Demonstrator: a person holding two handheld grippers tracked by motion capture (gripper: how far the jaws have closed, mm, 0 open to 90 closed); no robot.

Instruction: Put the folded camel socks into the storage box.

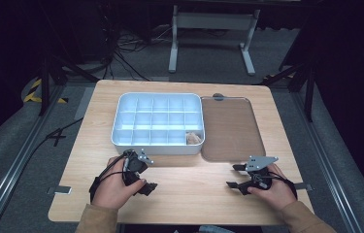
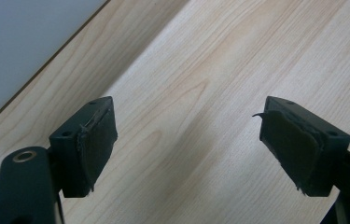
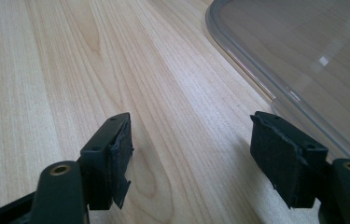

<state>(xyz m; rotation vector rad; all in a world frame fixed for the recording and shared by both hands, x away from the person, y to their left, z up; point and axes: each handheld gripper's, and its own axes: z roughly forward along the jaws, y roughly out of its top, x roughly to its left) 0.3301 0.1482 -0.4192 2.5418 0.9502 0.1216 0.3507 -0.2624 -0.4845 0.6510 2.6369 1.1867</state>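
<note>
On the wooden table (image 1: 92,145), a white compartment box (image 1: 157,123) sits toward the far side, with a small tan object (image 1: 193,138) in its near right corner compartment and a clear lid (image 1: 229,127) lying just beside it on the right. The left gripper (image 1: 140,174) rests near the box's front edge, jaws wide apart and empty. The right gripper (image 1: 235,175) lies just in front of the lid's near edge, jaws also spread wide, holding nothing.
</note>
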